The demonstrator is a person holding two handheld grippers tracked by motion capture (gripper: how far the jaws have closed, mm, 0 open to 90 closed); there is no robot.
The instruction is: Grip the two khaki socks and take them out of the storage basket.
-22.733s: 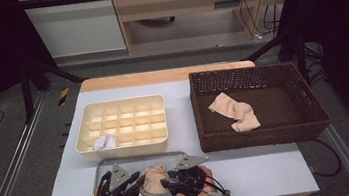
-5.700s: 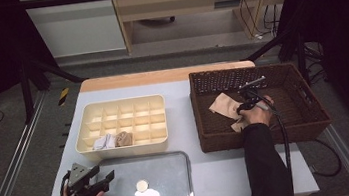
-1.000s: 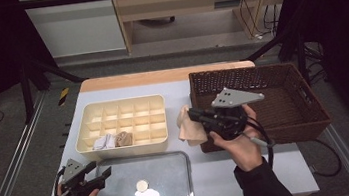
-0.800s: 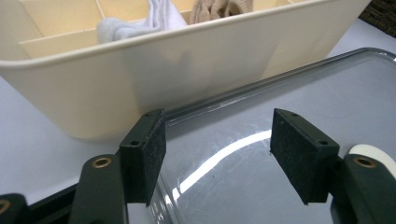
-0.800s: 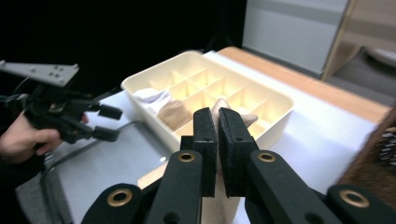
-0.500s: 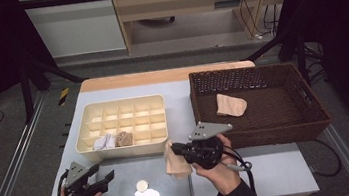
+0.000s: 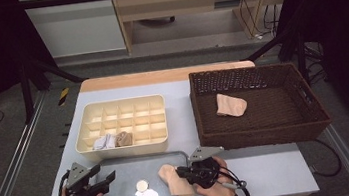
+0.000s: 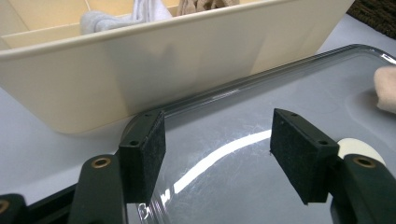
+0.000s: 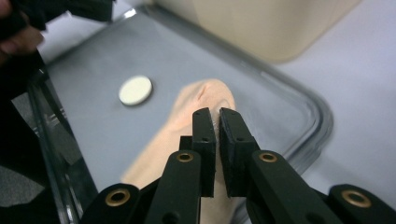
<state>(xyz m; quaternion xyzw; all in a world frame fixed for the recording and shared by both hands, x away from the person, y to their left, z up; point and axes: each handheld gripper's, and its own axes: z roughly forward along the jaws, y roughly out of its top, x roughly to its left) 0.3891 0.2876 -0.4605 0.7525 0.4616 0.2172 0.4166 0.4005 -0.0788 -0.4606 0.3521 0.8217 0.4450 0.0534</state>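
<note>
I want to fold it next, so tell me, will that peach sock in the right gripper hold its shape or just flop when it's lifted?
Probably flop: the peach sock hangs in soft folds from the right gripper, whose jaws pinch a thin bit of fabric. It looks light. On the shiny metal tray it may slide when pushed rather than roll.

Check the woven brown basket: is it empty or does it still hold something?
Not empty. One peach-coloured sock lies crumpled on the floor of the woven brown basket, left of centre toward the back wall.
</note>
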